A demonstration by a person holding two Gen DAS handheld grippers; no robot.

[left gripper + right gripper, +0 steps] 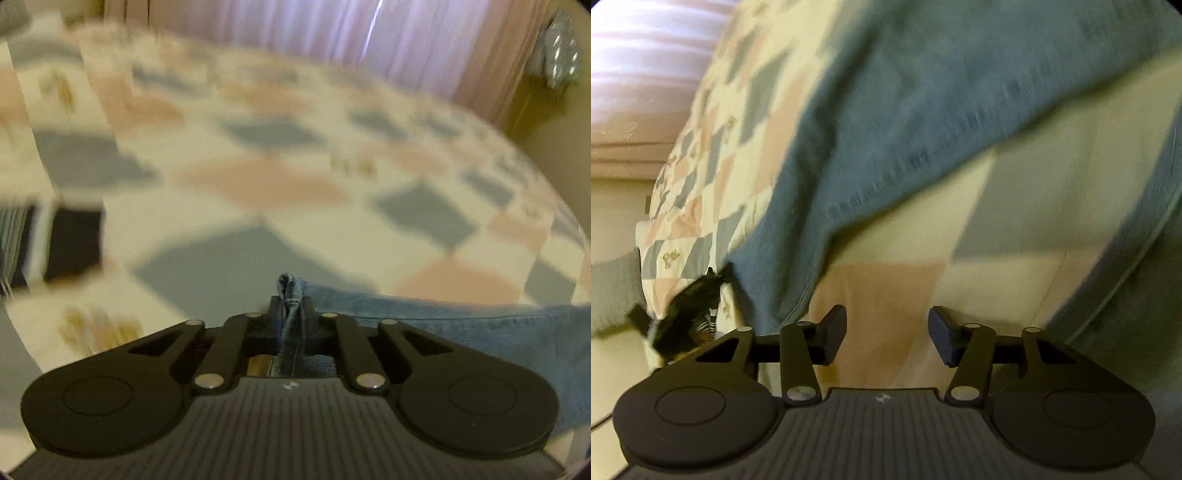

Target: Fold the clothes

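A blue denim garment (461,332) lies on a bed with a patchwork quilt (258,147) of grey, pink and cream patches. My left gripper (291,306) is shut on a bunched edge of the denim, which trails off to the right. In the right wrist view the denim (905,110) drapes across the quilt (1015,206) above my right gripper (887,334), which is open and empty over a pink patch. The left gripper (722,277) shows at the left of that view, holding a corner of the denim. Both views are motion-blurred.
Pink curtains (369,40) hang behind the bed. A black and striped item (66,243) lies at the left on the quilt. A grey cloth (613,291) shows at the bed's far side in the right wrist view.
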